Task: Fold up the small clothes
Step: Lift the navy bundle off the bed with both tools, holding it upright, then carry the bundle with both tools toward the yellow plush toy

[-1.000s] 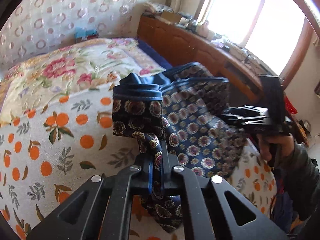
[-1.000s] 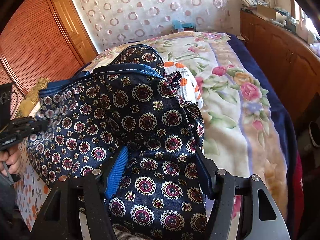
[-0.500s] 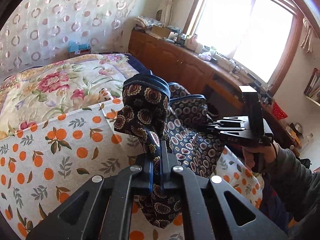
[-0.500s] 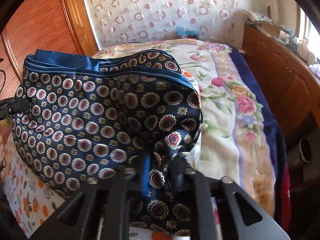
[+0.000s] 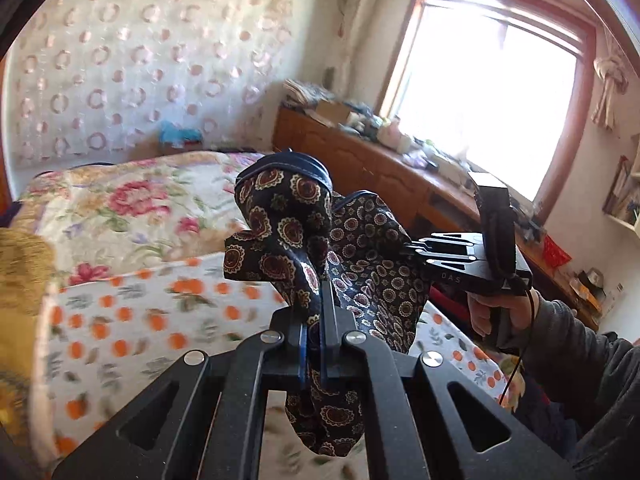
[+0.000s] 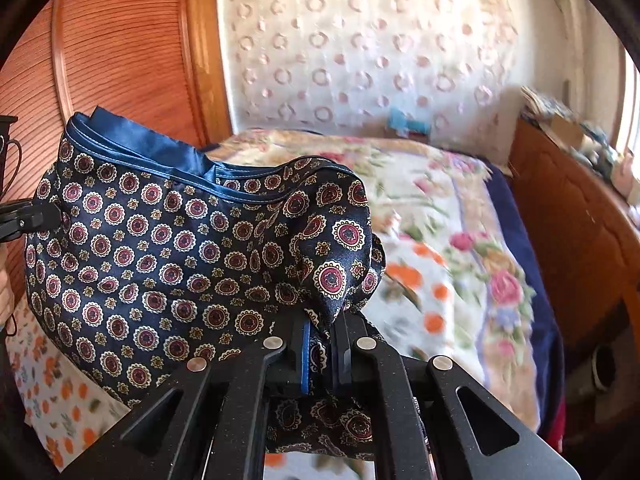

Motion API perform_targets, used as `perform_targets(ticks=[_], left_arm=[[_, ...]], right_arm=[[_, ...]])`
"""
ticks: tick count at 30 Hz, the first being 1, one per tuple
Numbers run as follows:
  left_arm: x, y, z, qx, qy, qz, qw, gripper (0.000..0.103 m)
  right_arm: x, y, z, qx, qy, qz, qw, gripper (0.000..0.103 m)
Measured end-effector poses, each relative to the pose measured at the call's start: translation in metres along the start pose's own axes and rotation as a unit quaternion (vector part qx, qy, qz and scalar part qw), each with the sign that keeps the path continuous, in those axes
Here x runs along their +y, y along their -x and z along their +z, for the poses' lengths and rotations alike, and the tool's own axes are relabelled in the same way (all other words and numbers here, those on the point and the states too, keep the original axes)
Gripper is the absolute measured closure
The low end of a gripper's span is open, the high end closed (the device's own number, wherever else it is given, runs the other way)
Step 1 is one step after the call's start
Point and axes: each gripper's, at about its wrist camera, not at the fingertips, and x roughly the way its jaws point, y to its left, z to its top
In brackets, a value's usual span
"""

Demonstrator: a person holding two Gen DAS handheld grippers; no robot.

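A small navy garment (image 5: 280,216) with red-and-cream medallions and a blue satin waistband (image 6: 144,148) hangs in the air over the bed. My left gripper (image 5: 320,284) is shut on one bunched corner of it, and cloth dangles below the jaws. In the right wrist view my right gripper (image 6: 326,320) is closing its last bit, with the pads pinching the opposite corner of the garment (image 6: 160,240). The right gripper (image 5: 408,252) also shows in the left wrist view, held by a hand (image 5: 496,312). The left gripper (image 6: 32,218) touches the cloth at the far left edge.
Below lies a bed with an orange-print sheet (image 5: 140,320) and a floral quilt (image 6: 460,208). A cluttered wooden cabinet (image 5: 360,168) runs under the bright window. Slatted wooden wardrobe doors (image 6: 120,60) stand at the left. A grey sleeve (image 5: 580,360) fills the lower right.
The right gripper went from wide open around the cloth to pinched on it. Both grippers rose, lifting the garment clear of the bed and stretching it between them.
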Motion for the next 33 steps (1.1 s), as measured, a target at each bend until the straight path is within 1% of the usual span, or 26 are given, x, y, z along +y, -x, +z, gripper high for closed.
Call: perform_targets(ticks=[1,4,7,8,13,17,18,19,21,23,24,25,26,30,32,33], left_arm=[[0.006,0.011,-0.001,-0.006,0.003,0.009,0.9999,0.098],[0.033,0.049,-0.006,-0.029,0.013,0.042,0.9986,0.098],[0.060,0.083,-0.010,-0.049,0.026,0.079,0.9953,0.098],[0.070,0.095,-0.012,-0.056,0.033,0.090,0.9938,0.098],[0.114,0.148,-0.022,-0.082,0.057,0.143,0.9846,0.098],[0.136,0.170,-0.030,-0.101,0.069,0.176,0.9768,0.098],[0.142,0.175,-0.033,-0.108,0.070,0.193,0.9728,0.098],[0.146,0.177,-0.036,-0.113,0.072,0.204,0.9698,0.098],[0.160,0.176,-0.045,-0.118,0.087,0.214,0.9657,0.098],[0.174,0.175,-0.057,-0.124,0.109,0.228,0.9595,0.098],[0.179,0.178,-0.065,-0.124,0.116,0.233,0.9574,0.098],[0.184,0.179,-0.073,-0.124,0.124,0.235,0.9561,0.098],[0.189,0.180,-0.077,-0.122,0.130,0.234,0.9556,0.098],[0.203,0.176,-0.096,-0.110,0.154,0.235,0.9535,0.098],[0.206,0.172,-0.102,-0.102,0.157,0.237,0.9533,0.098],[0.205,0.175,-0.106,-0.100,0.158,0.237,0.9535,0.098]], right_arm=[[0.007,-0.002,0.004,-0.005,0.006,0.005,1.000,0.097],[0.048,-0.017,0.030,-0.018,0.040,0.028,0.999,0.097],[0.090,-0.037,0.054,-0.018,0.080,0.047,0.996,0.097],[0.110,-0.046,0.065,-0.019,0.093,0.053,0.994,0.097],[0.179,-0.077,0.109,-0.033,0.141,0.082,0.986,0.097],[0.218,-0.107,0.142,-0.046,0.176,0.094,0.979,0.097],[0.226,-0.115,0.150,-0.047,0.184,0.097,0.977,0.097],[0.238,-0.124,0.159,-0.048,0.194,0.099,0.975,0.097],[0.259,-0.144,0.174,-0.045,0.209,0.100,0.972,0.097],[0.279,-0.174,0.189,-0.044,0.227,0.097,0.968,0.097],[0.265,-0.199,0.191,-0.044,0.236,0.096,0.966,0.098],[0.274,-0.209,0.195,-0.044,0.242,0.097,0.964,0.098],[0.283,-0.220,0.197,-0.039,0.249,0.099,0.963,0.098],[0.290,-0.246,0.202,-0.026,0.271,0.110,0.956,0.097],[0.290,-0.260,0.202,-0.017,0.275,0.120,0.954,0.097],[0.295,-0.269,0.207,-0.015,0.275,0.121,0.954,0.097]])
